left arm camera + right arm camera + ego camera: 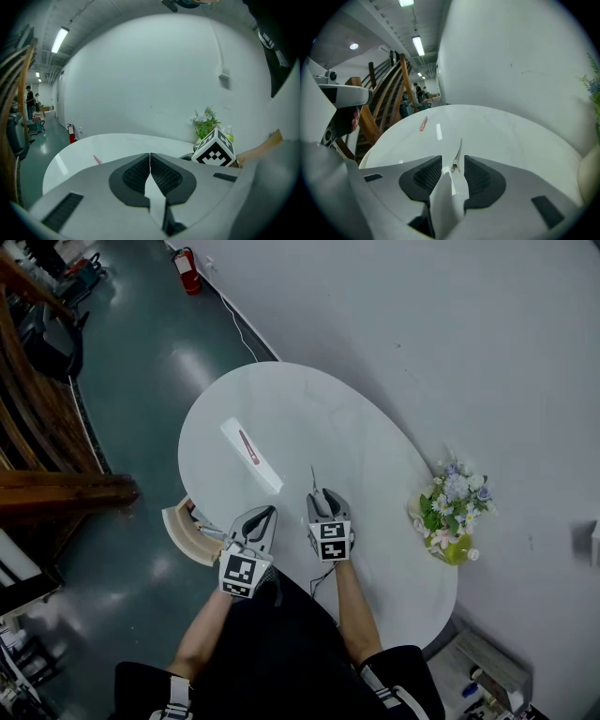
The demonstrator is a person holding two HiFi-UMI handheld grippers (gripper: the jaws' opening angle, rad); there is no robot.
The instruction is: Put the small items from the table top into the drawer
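Dark green floor [159,362] spreads below a plain white wall [422,334]. A white oval surface [281,409] stands against that wall and carries a bunch of flowers [453,507] at its right edge in the head view. Far left of the flowers, past the surface, rises a wooden staircase [37,427]. Well left of the flowers, under the surface's near rim, a pale wooden drawer [183,531] stands pulled open. The left tool [265,513] hangs over the rim just beside that drawer, well apart from the flowers. Its jaws are together, pads touching, with nothing between them. The right tool [323,495] is the nearer one to the flowers, low over the surface, with its jaws apart. A red fire extinguisher [187,270] stands by the wall, far from the flowers. A slim red item [248,446] lies on the surface well left of the flowers, apart from both tools. A thin silver clip [458,154] shows between the right tool's jaws, its tip reaching out ahead of them, and neither pad presses on it.
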